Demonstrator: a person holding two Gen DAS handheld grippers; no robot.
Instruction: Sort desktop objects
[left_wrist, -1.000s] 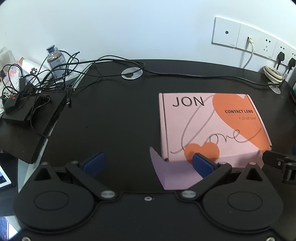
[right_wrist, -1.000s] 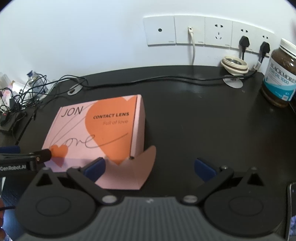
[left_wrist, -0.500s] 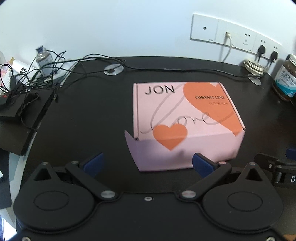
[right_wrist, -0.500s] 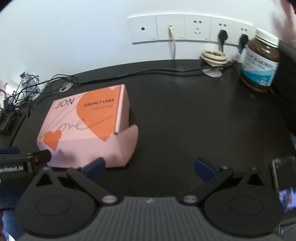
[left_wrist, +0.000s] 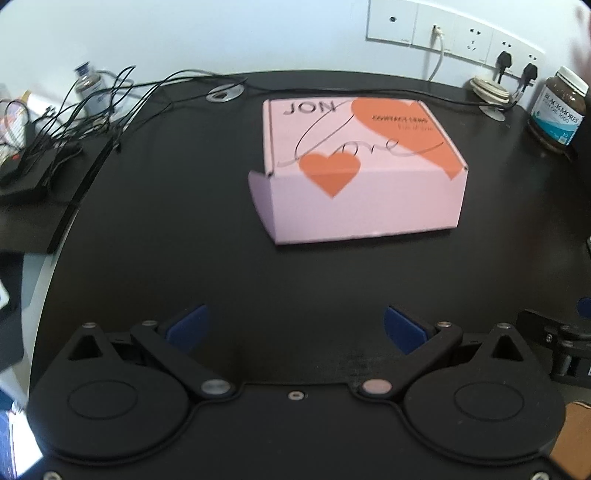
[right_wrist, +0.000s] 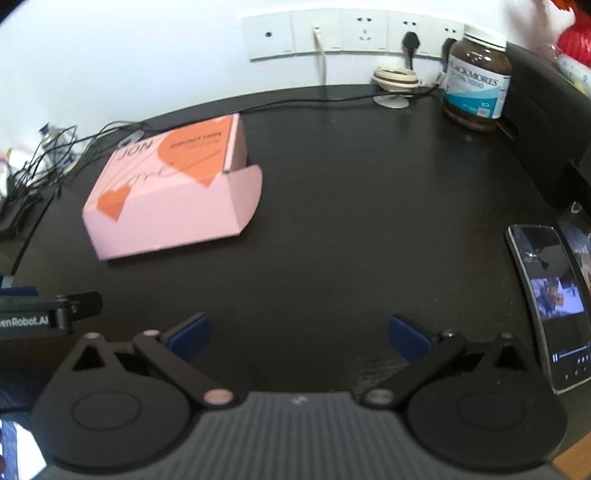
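Both grippers farther from box (left_wrist: 364, 170)

Wall sockets (left_wrist: 454, 35) behind black desk (left_wrist: 184, 221); cable tangle (left_wrist: 62, 122) at left edge.

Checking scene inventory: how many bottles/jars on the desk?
2. Brown supplement jar at the back right near the wall sockets; small bottle at the back left behind tangled cables. More may be hidden off-frame.

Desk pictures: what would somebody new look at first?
Probably the pink box with orange hearts, sitting mid-desk on the black desk. Next, the brown pill jar by the wall sockets at the back right, and the lit phone on the right edge.
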